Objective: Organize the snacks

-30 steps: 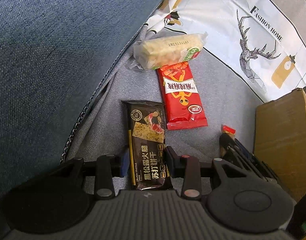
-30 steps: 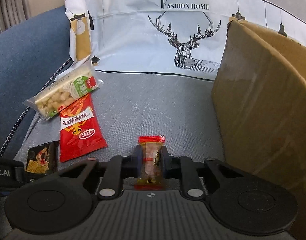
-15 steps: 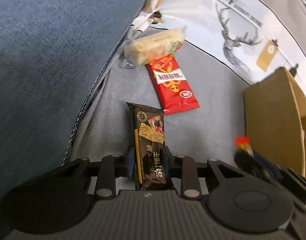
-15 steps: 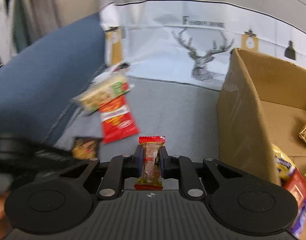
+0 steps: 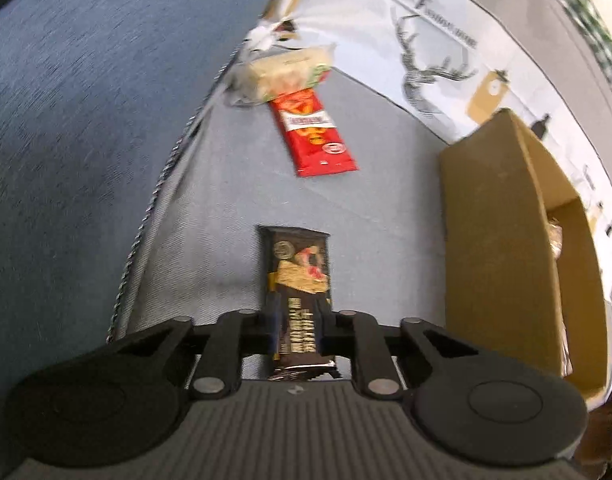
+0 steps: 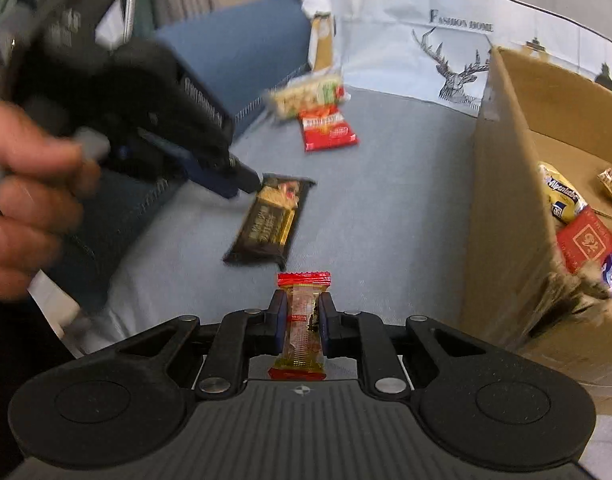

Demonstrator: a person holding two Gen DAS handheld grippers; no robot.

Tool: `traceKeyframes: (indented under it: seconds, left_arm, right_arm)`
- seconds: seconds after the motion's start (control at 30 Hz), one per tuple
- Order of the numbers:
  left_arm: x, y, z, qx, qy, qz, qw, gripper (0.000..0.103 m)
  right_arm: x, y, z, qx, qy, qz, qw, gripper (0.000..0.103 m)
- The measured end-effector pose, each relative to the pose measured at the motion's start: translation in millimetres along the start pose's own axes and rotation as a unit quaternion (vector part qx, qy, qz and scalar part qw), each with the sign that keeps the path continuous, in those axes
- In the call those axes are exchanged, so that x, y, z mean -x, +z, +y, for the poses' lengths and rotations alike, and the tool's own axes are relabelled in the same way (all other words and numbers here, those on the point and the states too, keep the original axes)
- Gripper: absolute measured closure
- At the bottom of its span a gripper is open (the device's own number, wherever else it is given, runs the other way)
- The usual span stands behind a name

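Box (image 6: 506, 208) holds mixed snacks; left jaws clamp black cracker pack (image 5: 300, 280), right jaws clamp small candy (image 6: 304, 320)

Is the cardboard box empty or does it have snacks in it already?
Not empty. The cardboard box is open-topped, and several wrapped snacks lie inside.

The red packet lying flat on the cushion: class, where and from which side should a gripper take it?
Grip the red packet across its narrow width near the free lower end, from above. It lies flat, and its upper end touches the pale snack bar, so that end is crowded.
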State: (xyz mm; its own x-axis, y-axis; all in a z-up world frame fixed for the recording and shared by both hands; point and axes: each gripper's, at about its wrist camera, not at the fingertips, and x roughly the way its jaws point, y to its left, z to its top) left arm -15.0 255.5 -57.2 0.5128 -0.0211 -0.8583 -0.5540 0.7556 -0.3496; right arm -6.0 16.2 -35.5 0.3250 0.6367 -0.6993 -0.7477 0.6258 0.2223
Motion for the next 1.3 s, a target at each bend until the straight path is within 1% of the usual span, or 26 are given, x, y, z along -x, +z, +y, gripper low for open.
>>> traceKeyframes:
  seconds: [0.03, 0.07, 0.1, 0.17, 0.23, 0.33, 0.37, 0.43, 0.53, 0.6, 0.67, 1.03, 1.07, 1.1, 1.13, 1.17, 1.2, 1.3]
  left_arm:
    - [-1, 2, 1, 0.005, -0.001, -0.001, 1.0, 0.068]
    - [-3, 4, 2, 0.01, -0.007, -0.002, 0.9999, 0.055]
    - [-5, 6, 1, 0.013, -0.013, 0.0, 0.9998, 0.046]
    - [-11, 5, -4, 0.011, -0.022, 0.01, 0.9996, 0.038]
    - [-19, 3, -13, -0.007, -0.009, 0.014, 0.9998, 0.038]
    - [-30, 1, -33, -0.057, 0.038, 0.013, 0.9975, 0.038]
    - [-33, 0, -39, -0.07, 0.047, 0.011, 0.9964, 0.038]
    - [-37, -1, -47, -0.084, 0.051, 0.009, 0.9951, 0.038]
    - [-43, -1, -52, -0.09, 0.064, 0.012, 0.9938, 0.038]
    - [-45, -2, -53, -0.092, 0.072, 0.012, 0.9931, 0.038]
    - [-47, -1, -52, -0.089, 0.078, 0.017, 0.9928, 0.038]
    - [-51, -4, -49, -0.093, 0.09, 0.032, 0.9911, 0.039]
    - [-52, -5, -49, -0.094, 0.091, 0.032, 0.9909, 0.041]
    - [-52, -5, -50, -0.095, 0.091, 0.033, 0.9907, 0.047]
    - [-53, -5, -50, -0.097, 0.093, 0.035, 0.9902, 0.05]
    - [-54, -6, -51, -0.101, 0.097, 0.033, 0.9896, 0.057]
    - [-54, -6, -53, -0.106, 0.099, 0.031, 0.9889, 0.059]
    - [-54, -8, -58, -0.118, 0.098, 0.027, 0.9879, 0.06]
  right_arm:
    - [-1, 1, 0, 0.004, -0.002, -0.005, 1.0, 0.086]
    - [-2, 3, -1, 0.006, -0.005, -0.008, 1.0, 0.086]
    - [-5, 4, -4, 0.003, -0.008, -0.006, 1.0, 0.086]
    - [-13, 4, -12, -0.014, -0.013, 0.005, 1.0, 0.086]
    - [-20, 3, -17, -0.03, -0.013, 0.015, 0.999, 0.086]
    - [-26, 2, -16, -0.032, -0.009, 0.021, 0.999, 0.085]
    - [-28, 2, -15, -0.029, -0.01, 0.024, 0.999, 0.085]
    - [-32, 2, -13, -0.026, -0.014, 0.03, 0.999, 0.085]
    - [-35, 3, -13, -0.026, -0.012, 0.037, 0.999, 0.083]
    - [-37, 3, -15, -0.027, -0.012, 0.044, 0.999, 0.077]
    - [-39, 2, -16, -0.025, -0.013, 0.049, 0.998, 0.077]
    - [-41, 1, -11, -0.009, -0.018, 0.044, 0.999, 0.077]
    - [-41, 1, -11, -0.008, -0.019, 0.042, 0.999, 0.078]
    - [-40, 1, -11, -0.006, -0.022, 0.039, 0.999, 0.081]
    - [-38, 1, -11, -0.004, -0.028, 0.032, 0.999, 0.083]
    - [-36, 1, -10, -0.004, -0.03, 0.024, 0.999, 0.085]
    - [-33, 1, -11, -0.004, -0.031, 0.015, 0.999, 0.085]
    - [-28, 5, -13, -0.009, -0.027, -0.005, 1.0, 0.086]
